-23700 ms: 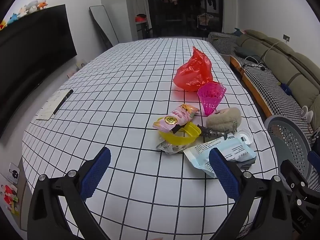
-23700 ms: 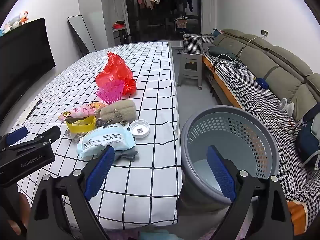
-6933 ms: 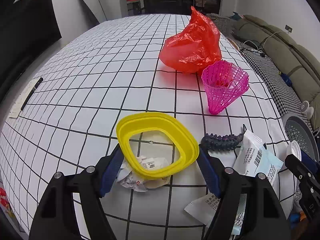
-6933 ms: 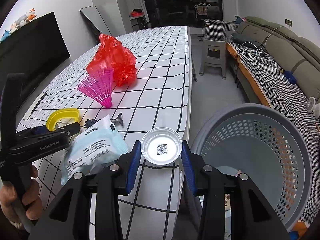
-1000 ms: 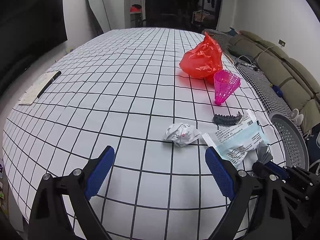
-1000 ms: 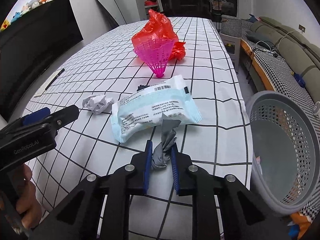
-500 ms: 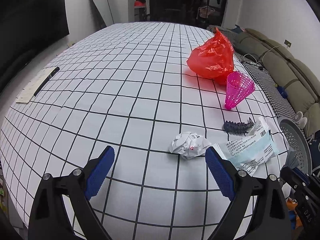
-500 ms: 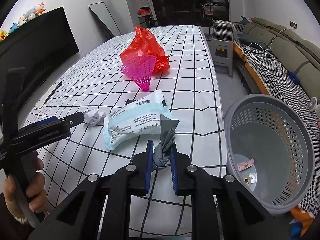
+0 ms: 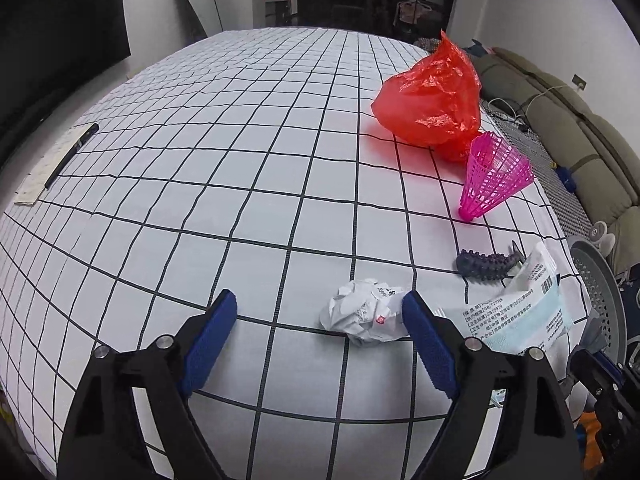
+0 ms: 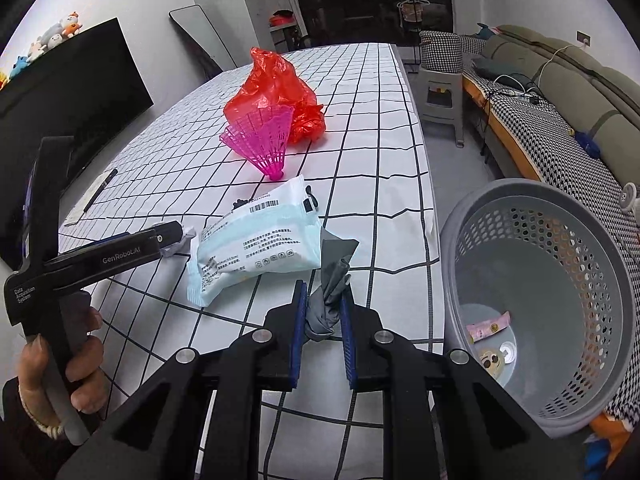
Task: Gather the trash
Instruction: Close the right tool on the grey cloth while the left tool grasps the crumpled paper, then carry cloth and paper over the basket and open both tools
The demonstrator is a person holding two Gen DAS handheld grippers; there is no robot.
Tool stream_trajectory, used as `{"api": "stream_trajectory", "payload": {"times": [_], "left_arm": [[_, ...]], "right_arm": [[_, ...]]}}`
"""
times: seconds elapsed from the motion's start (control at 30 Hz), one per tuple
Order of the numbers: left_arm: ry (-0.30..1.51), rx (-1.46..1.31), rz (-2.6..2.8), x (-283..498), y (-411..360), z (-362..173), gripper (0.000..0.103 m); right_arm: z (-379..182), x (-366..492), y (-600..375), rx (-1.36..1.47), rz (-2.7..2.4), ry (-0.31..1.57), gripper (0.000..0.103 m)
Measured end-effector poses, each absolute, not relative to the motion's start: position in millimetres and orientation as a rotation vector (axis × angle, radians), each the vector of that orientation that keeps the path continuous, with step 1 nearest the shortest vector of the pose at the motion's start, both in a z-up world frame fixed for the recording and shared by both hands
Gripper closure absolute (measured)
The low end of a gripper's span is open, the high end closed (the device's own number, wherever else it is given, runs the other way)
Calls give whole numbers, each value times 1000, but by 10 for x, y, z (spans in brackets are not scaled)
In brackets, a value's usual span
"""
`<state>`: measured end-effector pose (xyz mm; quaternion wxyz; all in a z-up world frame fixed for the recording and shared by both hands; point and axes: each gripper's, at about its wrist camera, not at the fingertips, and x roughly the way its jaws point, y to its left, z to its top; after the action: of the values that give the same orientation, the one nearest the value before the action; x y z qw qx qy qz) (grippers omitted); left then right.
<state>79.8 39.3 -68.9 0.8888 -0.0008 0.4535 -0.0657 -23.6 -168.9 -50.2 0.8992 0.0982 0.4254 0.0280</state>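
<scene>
Right gripper [image 10: 323, 320] has its fingers pinching a grey scrap [image 10: 328, 304], lifted just off the table [image 9: 256, 160] beside the grey basket [image 10: 472, 216]; I'd swing it well over the rim before letting go. Left gripper [image 9: 316, 336] is closing, fingers wide, with the crumpled paper ball [image 9: 366, 314] against the right finger; centre it first or it'll squirt out. The mask packet [image 10: 256, 240] hides most of a dark spiky thing [image 9: 486, 266], can't tell what it is

Left gripper [image 9: 316, 312] angles down, jaws closing, the right pad at three o'clock beside crumpled paper [image 9: 366, 316]. Right gripper [image 10: 323, 320] tilts down, clamped tight on a grey wrapper [image 10: 328, 304].
</scene>
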Motion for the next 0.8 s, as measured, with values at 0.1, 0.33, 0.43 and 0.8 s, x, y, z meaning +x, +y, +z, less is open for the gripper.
{"api": "stream_trajectory", "payload": {"times": [0.1,0.33,0.43,0.8], "left_arm": [[953,-4,-157,806,378,-701,41],[952,-8,-195,782,368,-675,68],[940,-10,-191,747,400,-625,68],[829,14,-232,456,281,-221,68]], "right_arm": [[-514,-226,-1689,204,60,882,87],[-488,-244,-1694,203,56,874,87],[-465,-272,-1693,200,52,866,87],[-384,-419,-1778,202,21,837,87]]}}
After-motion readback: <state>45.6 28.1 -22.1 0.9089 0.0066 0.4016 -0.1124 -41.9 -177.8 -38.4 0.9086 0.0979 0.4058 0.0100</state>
